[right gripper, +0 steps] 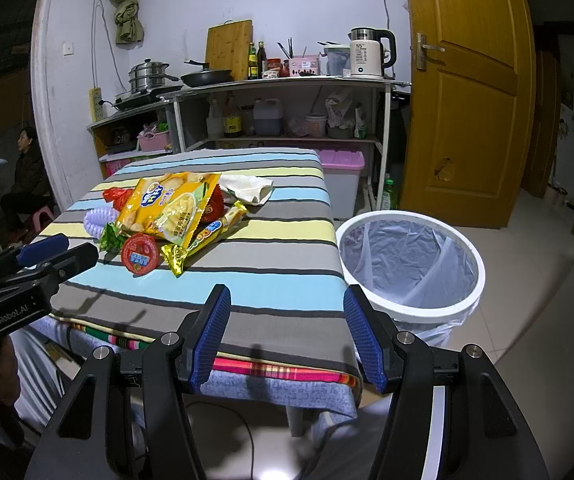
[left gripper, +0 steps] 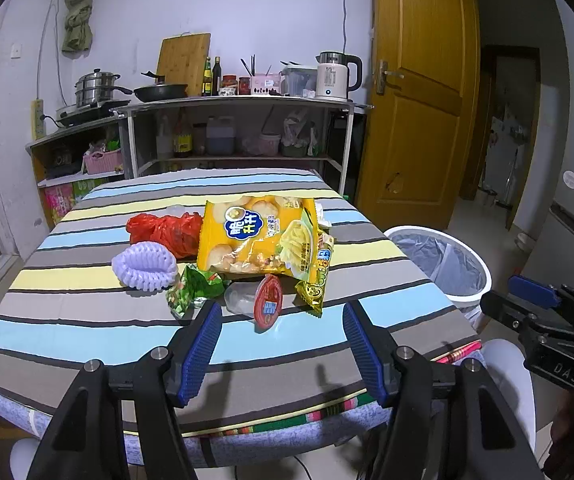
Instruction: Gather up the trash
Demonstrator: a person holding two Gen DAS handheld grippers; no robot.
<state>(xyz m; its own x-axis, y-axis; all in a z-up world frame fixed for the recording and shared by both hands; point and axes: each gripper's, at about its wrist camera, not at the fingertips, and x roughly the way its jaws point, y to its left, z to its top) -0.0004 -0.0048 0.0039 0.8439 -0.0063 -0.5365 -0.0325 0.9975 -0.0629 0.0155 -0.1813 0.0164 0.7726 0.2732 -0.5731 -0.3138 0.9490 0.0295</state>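
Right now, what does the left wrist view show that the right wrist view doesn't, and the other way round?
Only the left wrist view shows the clear plastic cup behind the red lid, and the red plastic bag in full.

Only the right wrist view shows the crumpled white cloth, the pink-lidded storage box and a seated person at the far left.

Both show the yellow chip bag, the purple foam net, the lined white bin, and each open, empty tool: left, right.
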